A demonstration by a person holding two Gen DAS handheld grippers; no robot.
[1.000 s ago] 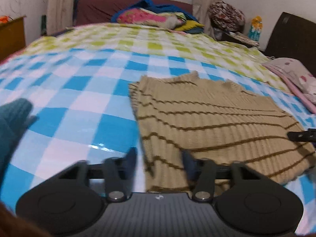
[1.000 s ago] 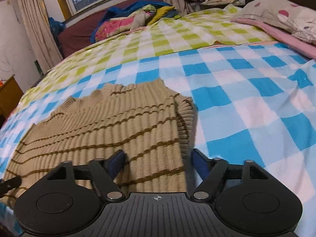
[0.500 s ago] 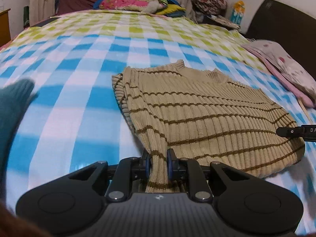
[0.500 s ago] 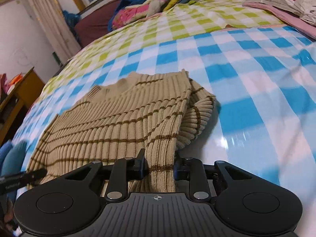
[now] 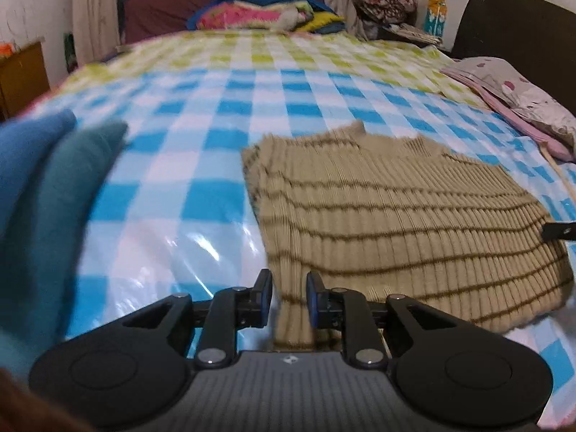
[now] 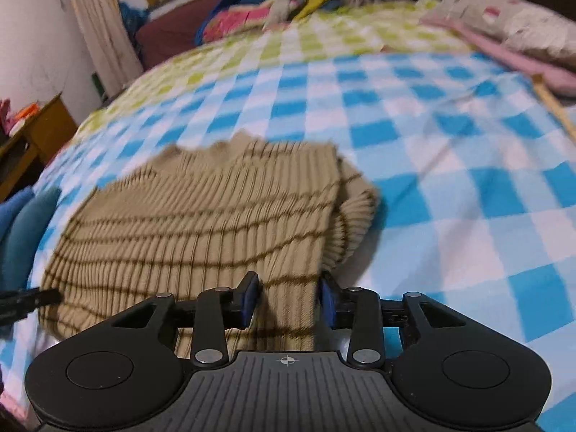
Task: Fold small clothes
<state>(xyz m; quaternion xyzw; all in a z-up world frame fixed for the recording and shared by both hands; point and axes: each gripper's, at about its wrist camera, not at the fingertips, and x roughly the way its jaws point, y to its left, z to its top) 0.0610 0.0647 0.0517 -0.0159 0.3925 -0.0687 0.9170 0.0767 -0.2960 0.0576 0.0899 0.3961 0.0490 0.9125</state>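
Left wrist view: the left claw (image 5: 289, 302), open a second ago and then pinched on the sweater (image 5: 406, 223) hem, is opening slightly, knit between its pads. The sweater lies on the bed (image 5: 216, 136).

Right wrist view: the right claw (image 6: 289, 298) likewise closed on the hem, now loosening; the fold has begun.

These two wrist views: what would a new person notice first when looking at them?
First, the tan striped sweater lying on the blue-and-white checked bed cover, filling the middle of both views. Its near hem runs up between the jaws of the left gripper and the right gripper, whose jaws are opening. Then the blurred blue and teal cloth at the left edge of the left wrist view.
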